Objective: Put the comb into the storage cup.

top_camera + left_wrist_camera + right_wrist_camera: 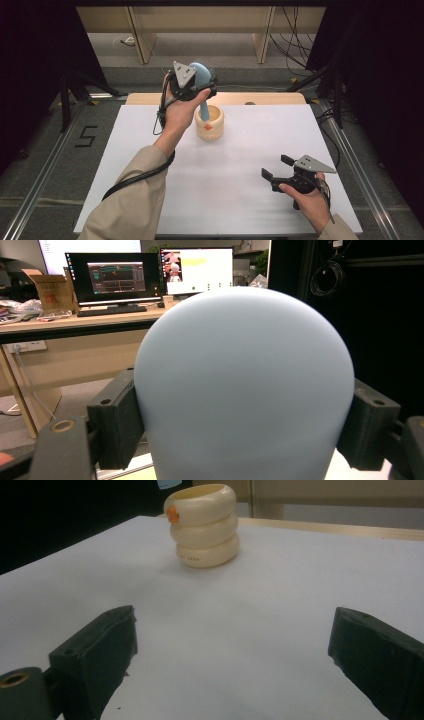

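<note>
High view shows the left gripper (196, 85) raised over the far middle of the white table (150, 200), its jaws clamped on the rounded head of a pale blue brush (202, 75); dark bristles show on the head's far side, and the handle slants down into a cream ribbed cup (210, 125) standing far of centre. Whether the handle tip rests on the cup's bottom or hangs just inside cannot be told from here; left gripper view has the blue brush (245, 385) head pressed between both black jaws, with a desk and monitors (115, 277) well beyond. Right gripper (282, 170) sits low at the near right of the table, jaws spread wide and holding nothing; right gripper view looks across bare table to the cup (205, 525), which has a small orange mark near its rim, and stands well apart from that gripper.

By my reading the step in hand is standing the brush in the cup, or drawing it out; the pictures alone do not settle which. Next move calls for keeping the handle in line with the cup's mouth so the light cup does not tip; the idle right gripper could steady it.
</note>
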